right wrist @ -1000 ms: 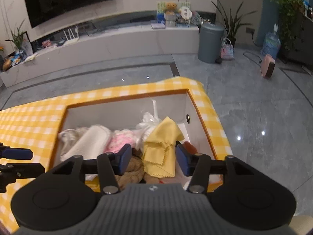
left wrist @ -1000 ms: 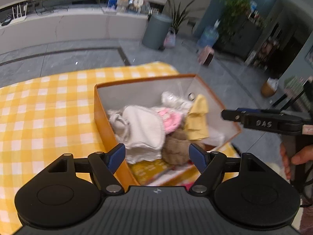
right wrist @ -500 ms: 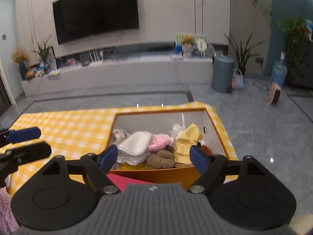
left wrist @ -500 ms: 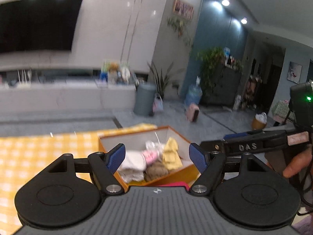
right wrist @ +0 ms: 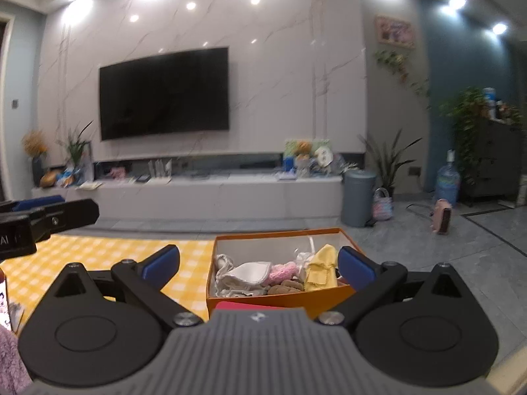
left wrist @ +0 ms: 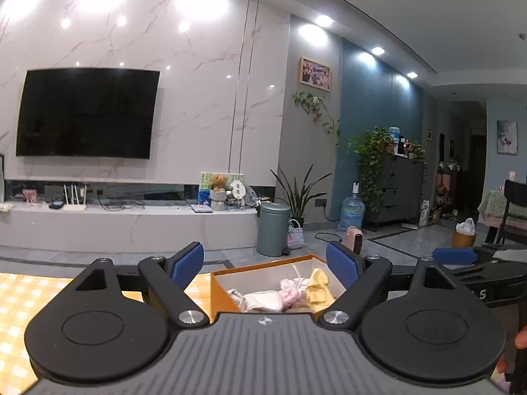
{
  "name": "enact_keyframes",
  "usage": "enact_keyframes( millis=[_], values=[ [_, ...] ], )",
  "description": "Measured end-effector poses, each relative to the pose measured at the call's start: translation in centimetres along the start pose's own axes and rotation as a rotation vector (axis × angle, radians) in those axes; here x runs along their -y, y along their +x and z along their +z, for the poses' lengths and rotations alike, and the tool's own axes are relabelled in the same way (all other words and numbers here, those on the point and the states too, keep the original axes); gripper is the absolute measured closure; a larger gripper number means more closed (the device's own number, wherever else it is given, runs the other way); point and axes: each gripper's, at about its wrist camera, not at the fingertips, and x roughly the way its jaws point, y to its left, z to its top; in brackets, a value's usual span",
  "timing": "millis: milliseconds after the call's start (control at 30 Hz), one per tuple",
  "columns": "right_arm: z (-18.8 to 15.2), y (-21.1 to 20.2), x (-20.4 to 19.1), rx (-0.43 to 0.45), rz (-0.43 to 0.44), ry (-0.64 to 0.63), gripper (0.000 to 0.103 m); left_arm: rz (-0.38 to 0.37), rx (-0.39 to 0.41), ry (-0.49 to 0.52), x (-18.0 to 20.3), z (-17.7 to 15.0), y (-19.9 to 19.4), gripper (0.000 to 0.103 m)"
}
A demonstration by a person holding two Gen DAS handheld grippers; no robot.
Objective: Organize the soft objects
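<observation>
An orange box [right wrist: 280, 298] with a white inside stands on the yellow checked tablecloth [right wrist: 108, 256]. In it lie a white cloth [right wrist: 248, 271], a pink knit piece [right wrist: 281, 270], a brown plush item [right wrist: 286, 286] and a yellow cloth [right wrist: 321, 271]. The same box [left wrist: 219, 291] shows in the left wrist view with the yellow cloth [left wrist: 318, 288]. My right gripper [right wrist: 258, 265] hangs back from the box, its jaws opening wide with nothing held. My left gripper [left wrist: 265, 263] is also pulled back, jaws opening, empty.
A red flat item [right wrist: 237, 305] lies just in front of the box. Beyond the table are a grey bin [right wrist: 357, 197], a low TV bench [right wrist: 197, 197], plants and a water jug [right wrist: 447, 184]. The other gripper [right wrist: 49, 219] shows at the left edge.
Both grippers drew back from the box and tilted up toward level, so the room wall now fills the views. Both sets of jaws spread wider; the right gripper let go of the yellow cloth.
</observation>
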Motion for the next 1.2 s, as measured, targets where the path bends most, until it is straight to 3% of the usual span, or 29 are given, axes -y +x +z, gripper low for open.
enact_keyframes(
  millis=[300,533,700,1200],
  values=[
    [-4.2,-1.9,-2.4,0.037,-0.035,0.073,0.003,0.094,0.003,0.03,-0.3,-3.7,-2.1,0.0],
    [-7.4,-1.5,-4.0,0.033,-0.086,-0.043,0.003,0.179,0.025,0.012,-0.5,-6.2,-3.0,0.0],
    [-9.3,-1.1,-4.4,0.011,-0.081,-0.087,0.003,0.188,-0.03,-0.045,-1.8,-7.3,-2.3,0.0],
    [-12.1,2.2,-3.1,-0.109,-0.097,-0.056,0.003,0.178,-0.219,-0.011,-1.1,-10.8,-0.3,0.0]
  ],
)
